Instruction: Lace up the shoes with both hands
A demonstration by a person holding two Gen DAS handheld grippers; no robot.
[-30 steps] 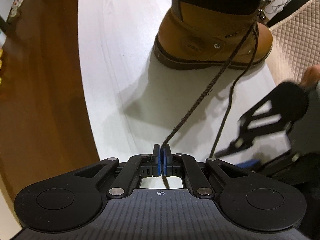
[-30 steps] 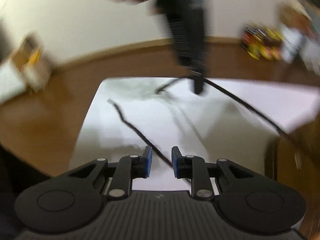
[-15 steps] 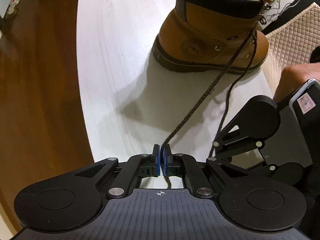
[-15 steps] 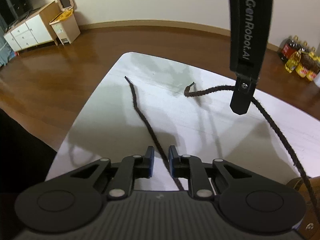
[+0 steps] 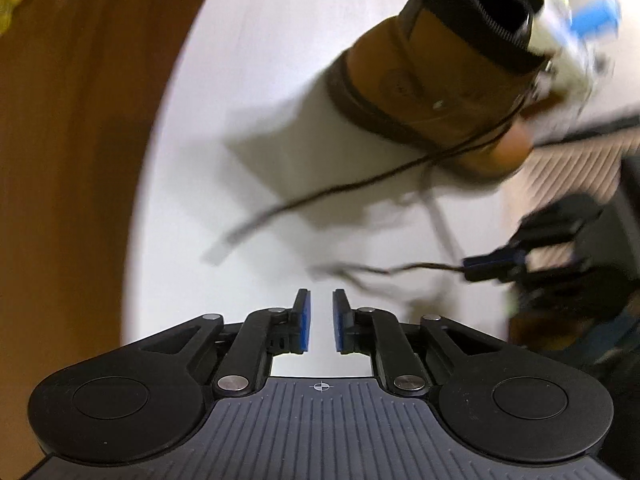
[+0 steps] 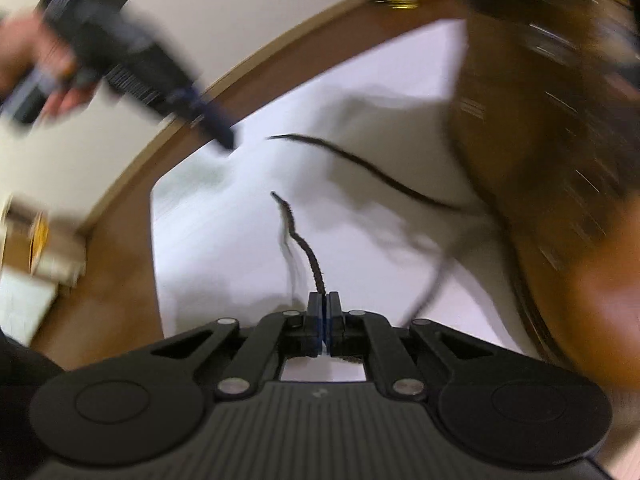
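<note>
A: Where is the boot?

B: A tan lace-up boot (image 5: 432, 92) with a black padded collar stands on the white desk (image 5: 248, 112), at the far right in the left wrist view. Both views are motion-blurred.

A: And the laces?

B: Two dark brown lace ends trail from the boot. One lace end (image 5: 360, 184) lies loose across the desk, its tip toward the left. The other lace end (image 6: 308, 256) is pinched by the right gripper (image 6: 323, 308), whose fingers are closed tight on it, with the free tip sticking out beyond them.

A: What about the left gripper?

B: The left gripper (image 5: 319, 312) is over the near desk. Its blue-padded fingers are opening, and nothing is between them.

A: Anything else?

B: A hand (image 6: 28, 60) grips the left gripper's handle, with brown wooden floor (image 5: 72, 160) around the desk.
</note>
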